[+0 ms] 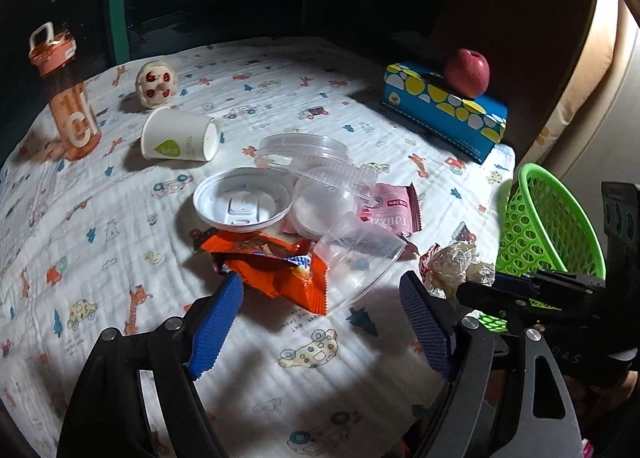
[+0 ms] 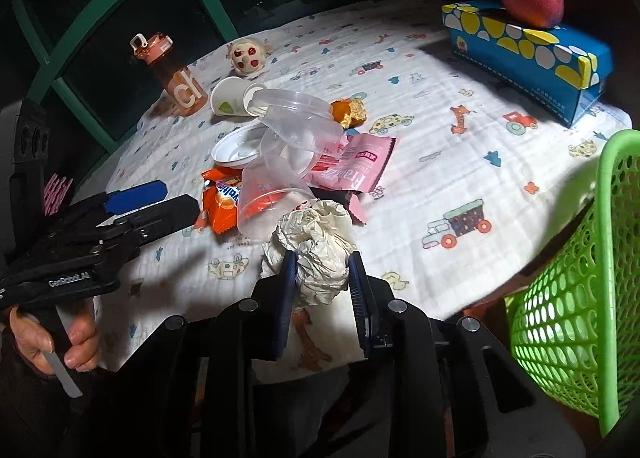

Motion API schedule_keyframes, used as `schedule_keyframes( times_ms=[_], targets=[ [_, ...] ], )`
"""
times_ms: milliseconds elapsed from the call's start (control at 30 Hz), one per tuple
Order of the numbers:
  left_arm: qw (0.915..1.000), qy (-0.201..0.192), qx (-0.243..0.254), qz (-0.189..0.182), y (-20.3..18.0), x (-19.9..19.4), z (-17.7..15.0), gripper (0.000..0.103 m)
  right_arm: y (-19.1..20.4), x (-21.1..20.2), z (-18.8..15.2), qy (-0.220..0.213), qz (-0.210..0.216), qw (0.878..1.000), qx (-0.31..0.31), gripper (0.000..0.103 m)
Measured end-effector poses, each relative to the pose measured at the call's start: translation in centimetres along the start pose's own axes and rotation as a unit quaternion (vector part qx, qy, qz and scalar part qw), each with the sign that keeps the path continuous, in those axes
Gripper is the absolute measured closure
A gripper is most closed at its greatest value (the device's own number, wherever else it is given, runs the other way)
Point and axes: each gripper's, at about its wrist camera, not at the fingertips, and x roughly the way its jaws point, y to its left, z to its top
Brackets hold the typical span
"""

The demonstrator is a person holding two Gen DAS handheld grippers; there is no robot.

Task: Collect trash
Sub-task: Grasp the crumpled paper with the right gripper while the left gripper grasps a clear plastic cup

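My right gripper point(image 2: 321, 260) is shut on a crumpled ball of white paper point(image 2: 316, 242), held just above the patterned cloth. From the left wrist view the same paper ball point(image 1: 456, 266) sits at the tips of the right gripper point(image 1: 476, 290). My left gripper point(image 1: 322, 286) stands open over the near edge of the trash pile, with nothing between its blue pads. The pile holds an orange wrapper point(image 1: 280, 270), a tipped clear plastic cup point(image 1: 360, 254), a white lid point(image 1: 242, 201), a pink wrapper point(image 1: 392, 213) and a clear container point(image 1: 304, 149). A paper cup point(image 1: 180, 137) lies on its side behind.
A green mesh basket point(image 2: 580, 298) stands at the table's right edge. A blue tissue box point(image 1: 444, 109) with a red apple point(image 1: 467, 71) on it sits at the back right. An orange bottle point(image 1: 68, 97) and a small round toy point(image 1: 156, 83) stand at the back left.
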Motion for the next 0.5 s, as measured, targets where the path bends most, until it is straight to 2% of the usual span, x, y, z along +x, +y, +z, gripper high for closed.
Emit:
schedule_keyframes(
  times_ms=[100, 200, 300, 367, 500],
  targets=[
    [0.9993, 0.006, 0.035, -0.007, -1.1, 1.2, 0.4, 0.025, -0.3, -1.3, -0.3, -0.007, -0.005, 1.0, -0.003, 0.077],
    [0.998, 0.022, 0.052, -0.028, -1.5, 2.7, 1.0, 0.025, -0.8, -2.8, -0.3, -0.02, -0.012, 1.0, -0.003, 0.077],
    [0.9964, 0.032, 0.072, -0.032, -1.8, 4.1, 1.5, 0.025, -1.4, -4.3, -0.3, -0.033, -0.019, 0.999, 0.001, 0.077],
    [0.994, 0.04, 0.087, -0.053, -2.0, 4.8, 1.9, 0.025, -1.9, -5.2, -0.3, -0.039, -0.025, 0.999, 0.005, 0.077],
    [0.9914, 0.054, 0.104, -0.059, -2.1, 6.2, 2.4, 0.025, -2.8, -6.4, -0.3, -0.049, -0.037, 0.998, 0.013, 0.076]
  ],
)
